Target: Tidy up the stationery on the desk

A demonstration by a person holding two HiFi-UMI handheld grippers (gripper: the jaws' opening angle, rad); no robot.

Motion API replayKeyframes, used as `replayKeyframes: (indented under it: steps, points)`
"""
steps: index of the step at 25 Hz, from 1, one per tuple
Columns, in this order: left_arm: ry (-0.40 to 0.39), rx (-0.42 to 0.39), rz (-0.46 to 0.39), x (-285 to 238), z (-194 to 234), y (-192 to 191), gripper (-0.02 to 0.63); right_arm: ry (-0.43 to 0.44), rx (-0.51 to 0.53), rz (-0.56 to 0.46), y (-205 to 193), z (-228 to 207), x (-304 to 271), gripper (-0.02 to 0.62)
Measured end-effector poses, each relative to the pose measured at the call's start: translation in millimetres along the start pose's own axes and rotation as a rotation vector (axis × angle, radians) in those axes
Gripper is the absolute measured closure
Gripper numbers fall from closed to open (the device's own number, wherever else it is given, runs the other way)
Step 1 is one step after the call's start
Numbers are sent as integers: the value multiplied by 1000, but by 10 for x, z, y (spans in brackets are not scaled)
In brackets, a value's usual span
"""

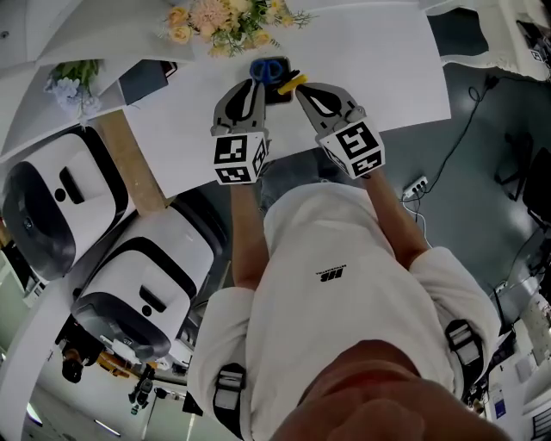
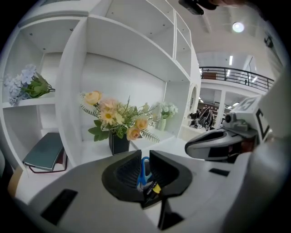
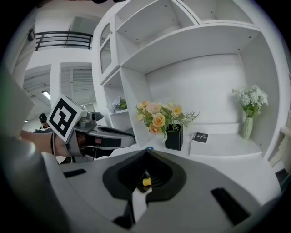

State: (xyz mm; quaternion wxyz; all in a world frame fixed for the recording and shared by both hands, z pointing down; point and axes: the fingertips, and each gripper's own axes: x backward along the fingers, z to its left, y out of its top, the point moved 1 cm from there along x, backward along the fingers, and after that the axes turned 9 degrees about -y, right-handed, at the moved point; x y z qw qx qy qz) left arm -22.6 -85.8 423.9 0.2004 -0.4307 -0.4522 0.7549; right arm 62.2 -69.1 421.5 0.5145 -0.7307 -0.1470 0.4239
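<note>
Over the white desk point(image 1: 370, 69) both grippers meet tip to tip. Blue-handled scissors point(image 1: 269, 69) stick out between them, with a yellow-tipped black pen point(image 1: 293, 83) beside. In the left gripper view the jaws of my left gripper point(image 2: 144, 175) stand close on the scissors' blue handle point(image 2: 145, 167), and the pen's yellow tip point(image 2: 156, 187) shows just below. My right gripper point(image 3: 146, 179) is shut on the yellow-tipped pen point(image 3: 146, 182). The scissors' blades are hidden.
A black vase of peach and yellow flowers point(image 1: 225, 21) stands just behind the grippers, by white shelves. A small black notebook point(image 3: 200, 137) and a white vase point(image 3: 248, 127) sit to the right, a teal book point(image 2: 45, 152) in the left cubby. Two white machines point(image 1: 60, 198) stand left of the desk.
</note>
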Motion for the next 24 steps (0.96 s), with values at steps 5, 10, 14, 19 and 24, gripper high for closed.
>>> replayKeyframes:
  steps: [5,10,14,19,24]
  points:
    - [-2,2,-13,151,-77,23,606,16,10,-9,81,-5,18,600]
    - [-3,10,-18,261,-116,42,606,26,5,-12,122,-26,26,600]
    - [-1,-5,-25,316,-152,103,606,43,6,-23,179,-19,61,600]
    - [7,-11,-39,304,-213,153,606,74,20,-29,211,-25,90,600]
    - [9,-16,-42,258,-293,190,606,88,22,-27,222,-85,132,600]
